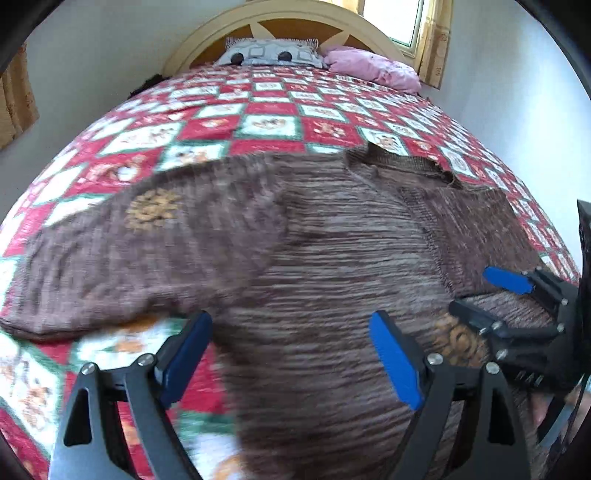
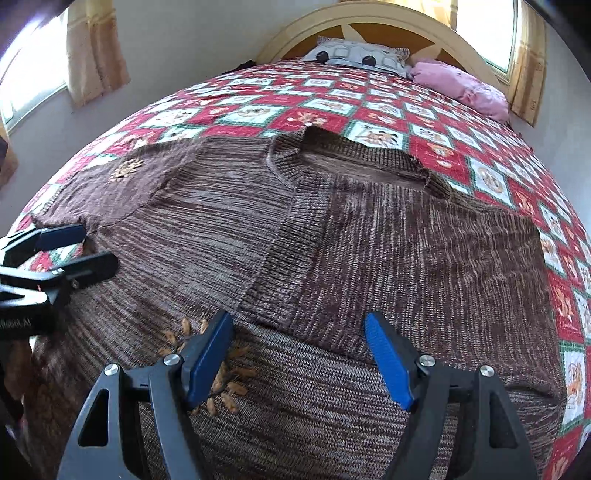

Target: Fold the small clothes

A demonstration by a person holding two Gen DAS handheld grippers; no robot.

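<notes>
A brown knitted sweater [image 1: 314, 240] [image 2: 369, 240] with tan flower embroidery lies spread on the bed, neck opening toward the headboard. One side looks folded over its middle. My left gripper [image 1: 291, 354] hovers open over the sweater's left part, near the sleeve, with nothing between its blue pads. My right gripper [image 2: 299, 358] stands open above the sweater's lower middle, beside an embroidered flower [image 2: 221, 373], holding nothing. In each wrist view the other gripper also appears at the edge, open: the right gripper [image 1: 476, 291] and the left gripper [image 2: 85, 247].
The bed carries a red, white and green patchwork quilt [image 1: 258, 125] [image 2: 443, 147]. A grey pillow [image 1: 269, 53] and a pink pillow [image 1: 373, 68] lie by the curved headboard [image 1: 295, 14]. Curtained windows [image 2: 33, 74] flank the bed.
</notes>
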